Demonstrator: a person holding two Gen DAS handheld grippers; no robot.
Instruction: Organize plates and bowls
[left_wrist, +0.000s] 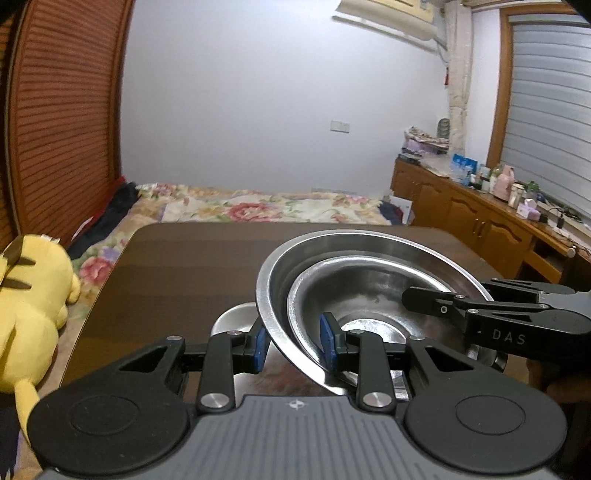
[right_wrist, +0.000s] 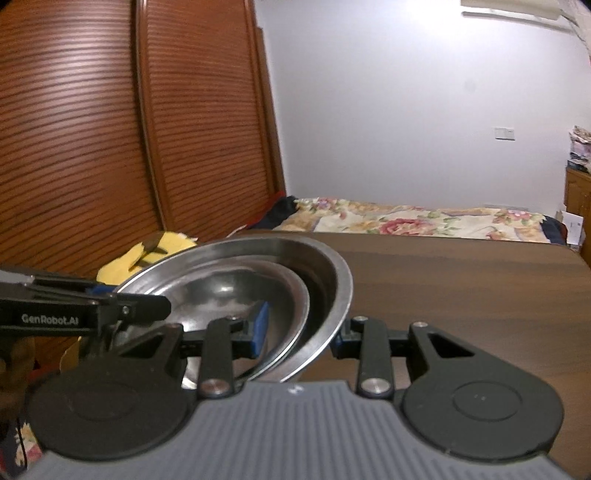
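Observation:
A large steel bowl (left_wrist: 280, 266) (right_wrist: 332, 280) has a smaller steel bowl (left_wrist: 369, 284) (right_wrist: 221, 288) nested inside it, both tilted above the brown table (left_wrist: 177, 266) (right_wrist: 461, 295). My left gripper (left_wrist: 293, 345) is shut across both rims on the near left side, one blue pad outside the large bowl and one inside the small bowl. My right gripper (right_wrist: 301, 328) clamps the opposite rims the same way, and its black fingers (left_wrist: 436, 301) show in the left wrist view. A small silver dish (left_wrist: 232, 319) lies on the table, half hidden behind the bowls.
A yellow plush toy (left_wrist: 29, 314) (right_wrist: 147, 254) lies off the table's left edge. Beyond the table is a bed with a floral cover (left_wrist: 258, 206) (right_wrist: 406, 218). Louvred wooden doors (right_wrist: 110, 129) stand at left, cluttered wooden cabinets (left_wrist: 480, 218) at right.

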